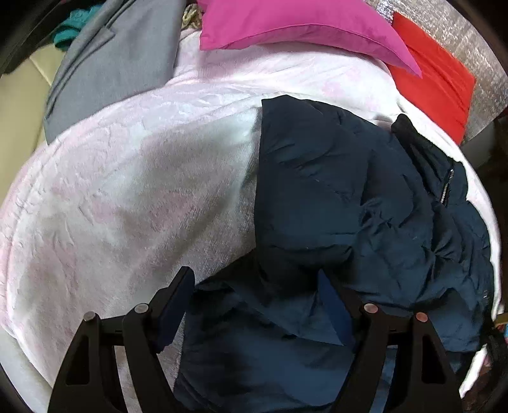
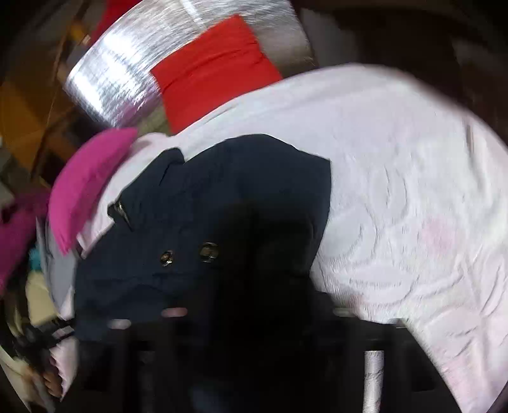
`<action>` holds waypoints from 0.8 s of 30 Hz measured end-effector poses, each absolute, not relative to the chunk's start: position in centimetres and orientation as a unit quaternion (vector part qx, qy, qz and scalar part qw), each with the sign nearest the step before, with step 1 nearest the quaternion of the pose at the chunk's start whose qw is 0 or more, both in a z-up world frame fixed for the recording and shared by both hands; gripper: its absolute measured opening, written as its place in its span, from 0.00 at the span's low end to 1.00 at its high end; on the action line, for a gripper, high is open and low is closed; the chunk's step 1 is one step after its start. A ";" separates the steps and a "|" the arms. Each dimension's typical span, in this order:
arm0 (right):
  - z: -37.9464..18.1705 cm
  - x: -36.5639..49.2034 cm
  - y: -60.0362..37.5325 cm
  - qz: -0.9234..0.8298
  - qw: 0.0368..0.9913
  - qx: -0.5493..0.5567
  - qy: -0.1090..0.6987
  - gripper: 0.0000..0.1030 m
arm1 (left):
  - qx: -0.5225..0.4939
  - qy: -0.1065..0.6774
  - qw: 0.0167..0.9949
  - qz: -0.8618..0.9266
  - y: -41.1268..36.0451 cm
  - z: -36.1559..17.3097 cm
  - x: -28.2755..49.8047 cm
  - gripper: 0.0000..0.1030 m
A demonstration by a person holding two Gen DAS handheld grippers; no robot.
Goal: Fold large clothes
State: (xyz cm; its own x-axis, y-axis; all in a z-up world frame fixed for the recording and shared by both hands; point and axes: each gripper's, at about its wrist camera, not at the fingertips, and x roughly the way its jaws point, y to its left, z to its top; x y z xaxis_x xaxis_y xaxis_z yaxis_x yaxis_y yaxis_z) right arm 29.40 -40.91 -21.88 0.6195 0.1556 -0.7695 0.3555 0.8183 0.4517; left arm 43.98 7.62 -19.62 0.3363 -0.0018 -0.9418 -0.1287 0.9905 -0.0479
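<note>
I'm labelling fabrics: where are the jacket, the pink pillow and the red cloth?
jacket [image 1: 333, 190], left wrist view, on its flat upper panel.
pink pillow [image 1: 285, 25], left wrist view, on its middle.
red cloth [image 2: 216, 70], right wrist view, on its middle.

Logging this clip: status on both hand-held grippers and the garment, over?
Left hand-held gripper open above dark navy padded jacket. Right one blurred, state unclear. Jacket crumpled on pale pink fleece blanket. Nothing blocking.

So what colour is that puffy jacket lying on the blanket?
Dark navy blue jacket, lying on a pale pink blanket. The left wrist view shows it best.
</note>
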 end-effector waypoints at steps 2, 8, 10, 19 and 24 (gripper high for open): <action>-21.9 29.1 -41.3 -0.069 0.851 0.296 0.429 0.37 | -0.041 0.574 0.817 0.042 7.2 -19.7 44.0 0.79; -22.6 29.0 -41.3 -0.072 0.843 0.279 0.453 0.40 | -0.022 0.573 0.818 0.046 6.6 -19.7 44.2 0.80; -21.1 28.6 -41.6 -0.078 0.847 0.278 0.446 0.43 | -0.012 0.558 0.827 0.063 6.6 -18.9 44.0 0.80; -15.7 27.6 -36.7 0.022 0.890 0.269 0.367 0.54 | 0.016 0.452 0.892 0.014 2.8 -14.0 42.0 0.80; -17.4 31.1 -31.1 0.078 0.872 0.259 0.409 0.40 | 0.056 0.467 0.882 -0.026 -1.2 -15.9 42.3 0.80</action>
